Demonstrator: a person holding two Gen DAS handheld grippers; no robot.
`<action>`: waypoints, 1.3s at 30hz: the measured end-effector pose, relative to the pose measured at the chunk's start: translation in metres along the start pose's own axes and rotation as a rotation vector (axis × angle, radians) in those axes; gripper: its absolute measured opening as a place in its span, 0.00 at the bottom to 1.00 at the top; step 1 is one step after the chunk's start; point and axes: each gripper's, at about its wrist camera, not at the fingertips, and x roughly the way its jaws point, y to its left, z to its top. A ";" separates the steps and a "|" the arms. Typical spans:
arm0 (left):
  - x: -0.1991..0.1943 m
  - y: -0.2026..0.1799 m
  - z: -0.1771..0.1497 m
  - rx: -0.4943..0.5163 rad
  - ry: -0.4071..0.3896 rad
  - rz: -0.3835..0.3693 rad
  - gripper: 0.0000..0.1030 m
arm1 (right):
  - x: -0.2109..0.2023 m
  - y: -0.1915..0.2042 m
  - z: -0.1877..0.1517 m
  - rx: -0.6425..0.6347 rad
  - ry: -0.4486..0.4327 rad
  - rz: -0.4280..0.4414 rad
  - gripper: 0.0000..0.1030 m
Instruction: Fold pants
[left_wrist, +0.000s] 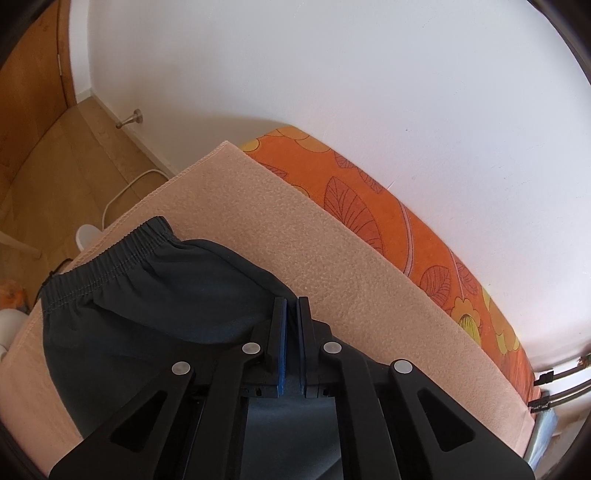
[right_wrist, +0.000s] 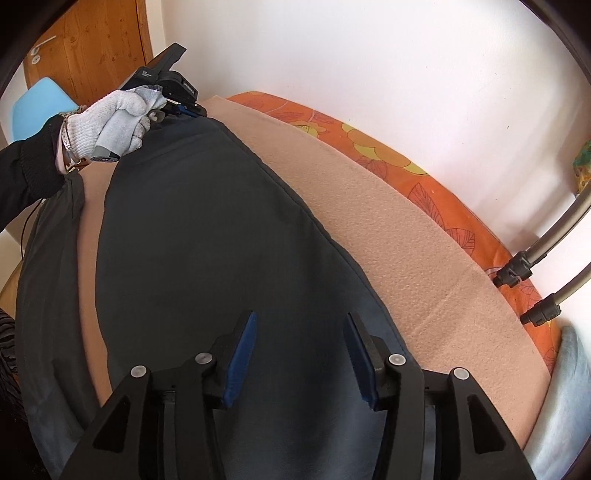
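Note:
Dark grey pants with an elastic waistband lie on a peach fleece blanket. My left gripper is shut on the pants' far edge, with dark cloth pinched between its blue pads. The right wrist view shows the same gripper at the far end of the pants, held by a gloved hand. My right gripper is open just above the near part of the pants. Its blue pads stand apart with nothing gripped between them.
The blanket covers a bed with an orange floral sheet against a white wall. Metal bed rails stand at the right. A wooden door, a blue chair and wooden floor with a white cable lie to the left.

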 end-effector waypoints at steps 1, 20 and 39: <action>-0.002 0.000 0.000 -0.001 -0.005 -0.003 0.03 | 0.003 -0.009 0.001 0.008 0.004 -0.007 0.52; -0.028 0.008 0.003 0.007 -0.055 -0.066 0.02 | 0.020 -0.017 0.014 0.062 -0.012 0.088 0.00; -0.025 -0.010 -0.007 -0.026 0.101 -0.132 0.42 | -0.055 0.074 -0.022 -0.032 -0.086 0.144 0.00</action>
